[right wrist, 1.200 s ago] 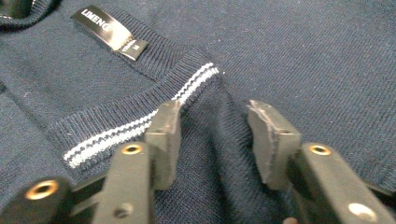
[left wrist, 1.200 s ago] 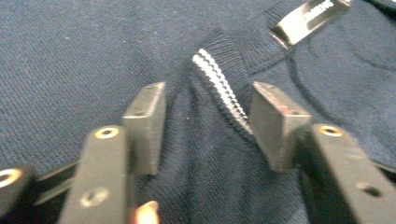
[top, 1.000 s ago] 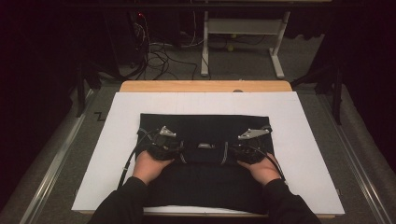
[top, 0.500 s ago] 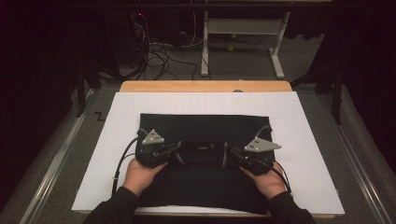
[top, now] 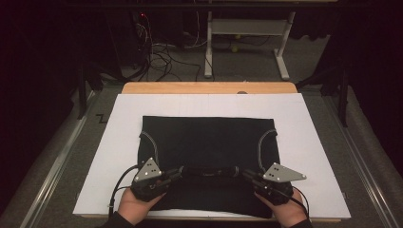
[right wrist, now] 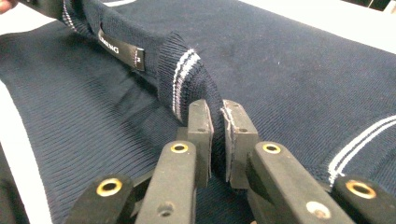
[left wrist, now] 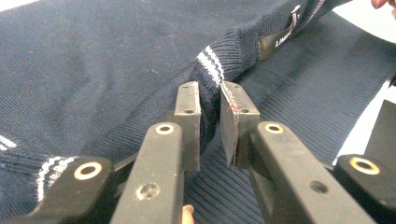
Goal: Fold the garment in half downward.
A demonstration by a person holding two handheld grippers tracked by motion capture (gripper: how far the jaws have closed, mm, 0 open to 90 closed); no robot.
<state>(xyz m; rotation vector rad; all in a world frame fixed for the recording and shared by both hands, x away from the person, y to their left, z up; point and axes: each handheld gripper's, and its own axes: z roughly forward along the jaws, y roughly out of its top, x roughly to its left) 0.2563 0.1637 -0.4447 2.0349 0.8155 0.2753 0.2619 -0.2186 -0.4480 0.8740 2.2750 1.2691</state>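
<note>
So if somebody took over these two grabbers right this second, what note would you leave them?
Left gripper: shut on the sweater at its striped collar.
Right gripper: shut on the collar's other side.
Sweater: dark, on the white sheet; the collar end is lifted and folded over the body, near the person's edge of the table.
Left, probably: lay the collar end down, release, smooth.

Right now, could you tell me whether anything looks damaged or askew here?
Only slight wear: the left gripper has a frayed, red-marked pad edge. The navy sweater lies squarely on the white sheet, its collar pinched by both grippers.
</note>
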